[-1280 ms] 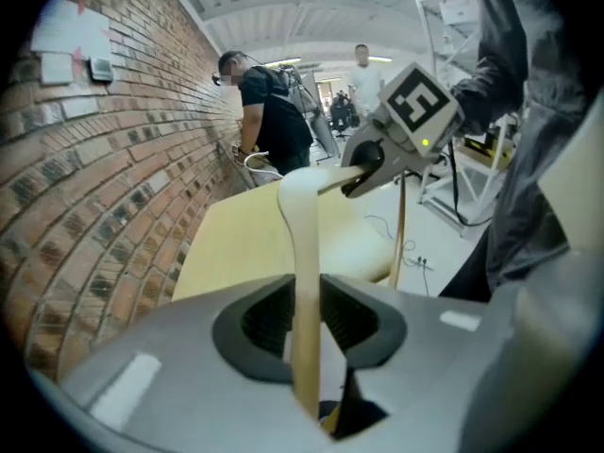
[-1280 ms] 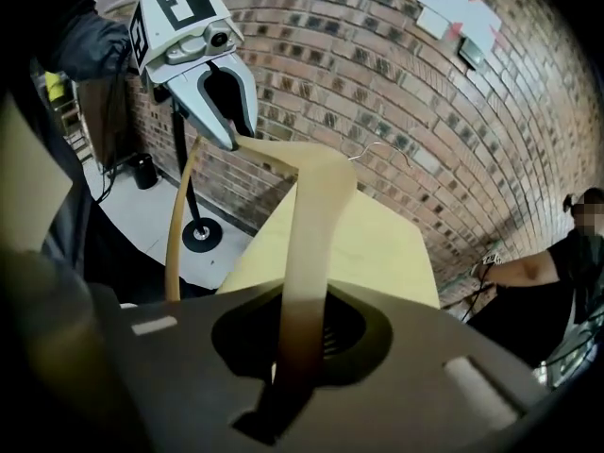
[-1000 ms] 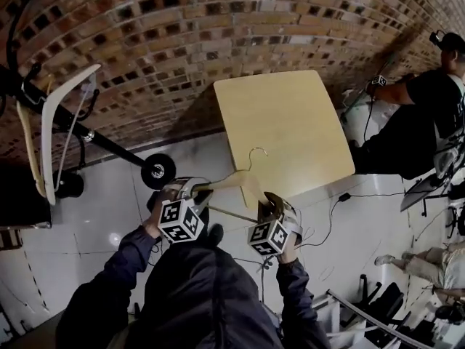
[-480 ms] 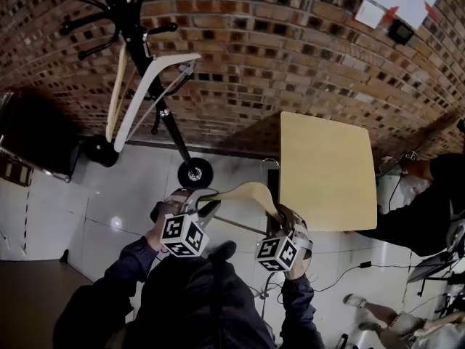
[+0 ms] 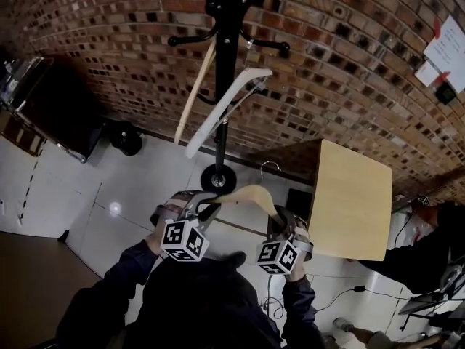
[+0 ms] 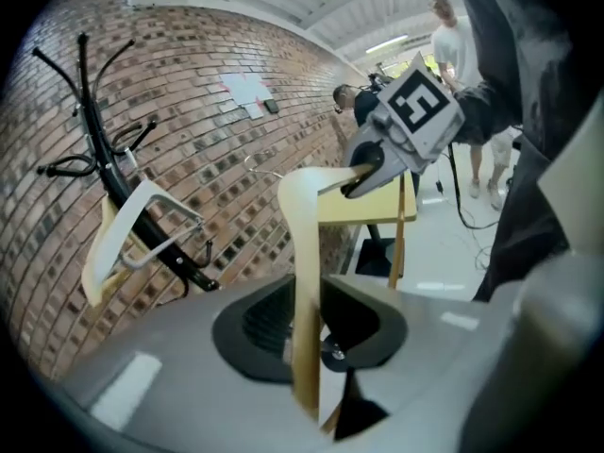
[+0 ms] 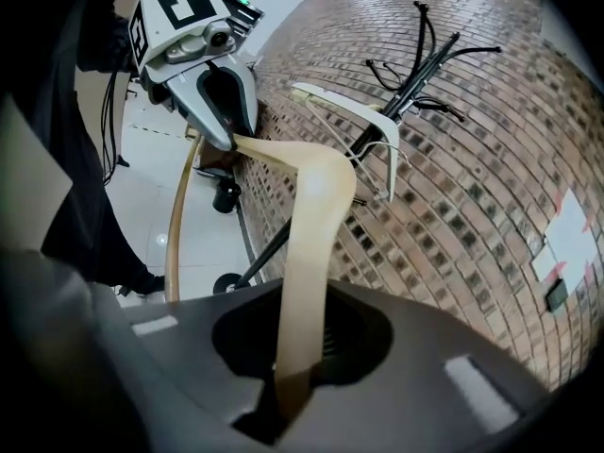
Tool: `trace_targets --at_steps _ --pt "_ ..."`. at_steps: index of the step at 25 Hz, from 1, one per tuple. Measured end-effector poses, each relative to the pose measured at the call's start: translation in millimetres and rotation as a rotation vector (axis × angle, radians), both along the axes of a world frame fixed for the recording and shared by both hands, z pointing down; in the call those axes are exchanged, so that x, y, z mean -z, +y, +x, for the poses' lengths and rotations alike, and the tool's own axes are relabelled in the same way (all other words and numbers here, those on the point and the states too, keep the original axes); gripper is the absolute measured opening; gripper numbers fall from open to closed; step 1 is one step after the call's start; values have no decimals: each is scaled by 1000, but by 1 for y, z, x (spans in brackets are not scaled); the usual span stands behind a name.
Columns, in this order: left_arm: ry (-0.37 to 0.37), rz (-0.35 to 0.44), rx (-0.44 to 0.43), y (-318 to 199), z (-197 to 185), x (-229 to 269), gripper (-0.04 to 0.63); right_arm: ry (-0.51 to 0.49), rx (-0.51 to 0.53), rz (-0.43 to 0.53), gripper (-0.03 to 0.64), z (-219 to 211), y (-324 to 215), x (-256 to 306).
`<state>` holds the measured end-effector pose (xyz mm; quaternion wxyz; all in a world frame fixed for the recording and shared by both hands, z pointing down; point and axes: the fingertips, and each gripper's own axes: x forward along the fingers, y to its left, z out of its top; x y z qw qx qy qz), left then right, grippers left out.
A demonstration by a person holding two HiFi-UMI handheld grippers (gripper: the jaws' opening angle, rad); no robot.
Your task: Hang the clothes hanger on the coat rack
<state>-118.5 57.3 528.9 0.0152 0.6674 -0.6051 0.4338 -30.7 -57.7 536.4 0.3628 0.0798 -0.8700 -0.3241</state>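
A pale wooden hanger (image 5: 251, 193) with a metal hook (image 5: 269, 167) is held level in front of me by both ends. My left gripper (image 5: 205, 206) is shut on its left arm (image 6: 307, 281). My right gripper (image 5: 278, 221) is shut on its right arm (image 7: 311, 243). The black coat rack (image 5: 231, 64) stands against the brick wall just beyond and above the hanger. A white hanger (image 5: 221, 115) and a thin wooden one (image 5: 192, 97) hang from its hooks. The left gripper view has the rack (image 6: 113, 173) at the left; in the right gripper view the rack (image 7: 396, 111) rises at upper right.
A light wooden table (image 5: 349, 202) stands to the right, close to my right gripper. The rack's wheeled base (image 5: 218, 178) sits on the white floor just ahead. At the left there is a dark cabinet (image 5: 51, 107). A person (image 5: 436, 246) and cables are at far right.
Both grippers have carried the hanger leftward and up, away from the table. The coat rack, earlier at far left, now stands straight ahead above the hanger. Grips are unchanged.
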Motion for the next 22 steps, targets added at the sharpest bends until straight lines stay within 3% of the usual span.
trace_targets --at_steps 10,22 --pt "26 18 -80 56 -109 -21 88 40 -68 28 28 -102 62 -15" --pt "47 -35 -74 59 -169 -72 89 43 -61 31 28 -163 65 -63"
